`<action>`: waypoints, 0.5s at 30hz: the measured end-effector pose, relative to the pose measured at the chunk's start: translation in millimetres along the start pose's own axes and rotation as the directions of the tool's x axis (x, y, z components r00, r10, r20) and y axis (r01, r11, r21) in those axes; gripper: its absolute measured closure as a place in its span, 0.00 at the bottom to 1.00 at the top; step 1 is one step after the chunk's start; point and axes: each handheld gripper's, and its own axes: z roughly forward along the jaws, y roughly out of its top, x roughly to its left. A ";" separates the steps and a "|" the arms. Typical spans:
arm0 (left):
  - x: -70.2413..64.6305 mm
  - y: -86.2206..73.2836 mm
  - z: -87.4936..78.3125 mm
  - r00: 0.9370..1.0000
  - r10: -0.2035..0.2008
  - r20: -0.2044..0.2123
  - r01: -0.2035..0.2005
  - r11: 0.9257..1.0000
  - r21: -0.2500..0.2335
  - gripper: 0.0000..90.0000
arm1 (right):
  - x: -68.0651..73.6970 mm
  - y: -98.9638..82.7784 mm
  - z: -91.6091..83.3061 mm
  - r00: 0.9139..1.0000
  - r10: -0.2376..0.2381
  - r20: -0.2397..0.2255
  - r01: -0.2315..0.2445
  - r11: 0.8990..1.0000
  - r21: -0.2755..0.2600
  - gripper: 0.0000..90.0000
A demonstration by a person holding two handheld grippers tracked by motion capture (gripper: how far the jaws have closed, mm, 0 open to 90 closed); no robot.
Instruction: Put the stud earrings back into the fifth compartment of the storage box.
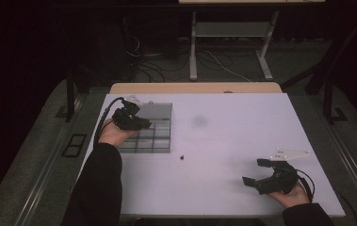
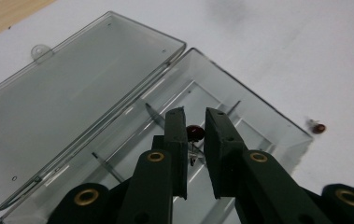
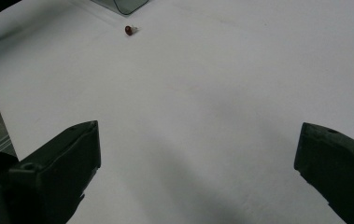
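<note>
White tabletop (image 1: pixel 223 141), smooth, on a dark floor strewn with cables (image 1: pixel 214 61). Left gripper (image 2: pixel 194 122): jaws closed on a small dark-red bead on a wire stem (image 2: pixel 195 133), above the clear compartmented plastic box (image 2: pixel 254 116). Right gripper (image 3: pixel 198 154): jaws wide open, empty; second red bead (image 3: pixel 128 30) lies far ahead.

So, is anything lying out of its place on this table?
Yes. One small dark red part lies loose on the white table, just outside the clear compartment box. A similar red part sits between the jaws of the left tool over the box, so the loose one looks stray.
</note>
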 end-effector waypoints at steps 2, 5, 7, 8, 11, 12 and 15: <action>3.5 -1.4 3.5 1.000 -0.016 -0.004 0.016 1.000 0.002 0.87 | -0.3 -0.1 -0.2 1.000 0.001 0.001 -0.001 1.000 0.000 0.00; 8.2 -3.0 8.4 0.999 -0.033 -0.005 0.033 0.999 0.003 0.87 | -0.7 -0.3 -0.4 1.000 0.001 0.001 -0.001 1.000 0.000 0.00; 10.7 -3.5 11.4 0.999 -0.038 -0.008 0.038 0.999 0.014 0.87 | -0.4 -0.4 -0.8 1.000 0.008 -0.001 -0.008 1.000 0.003 0.00; 12.2 -3.8 12.8 0.999 -0.037 -0.012 0.037 0.999 0.018 0.87 | -0.5 -0.5 -0.8 1.000 0.007 -0.001 -0.007 1.000 0.003 0.00; 16.1 -4.8 17.2 0.999 -0.050 -0.017 0.050 0.999 0.021 0.87 | -0.6 -0.7 -0.7 1.000 0.007 -0.002 -0.007 1.000 0.005 0.00; 17.5 -5.3 18.8 0.998 -0.055 -0.016 0.055 0.998 0.022 0.87 | -0.6 -0.7 -0.9 1.000 0.008 -0.002 -0.008 1.000 0.006 0.00; 21.4 -7.2 23.0 0.998 -0.069 -0.015 0.069 0.997 0.018 0.87 | -1.2 -0.8 -0.9 1.000 0.001 -0.002 -0.001 1.000 0.000 0.00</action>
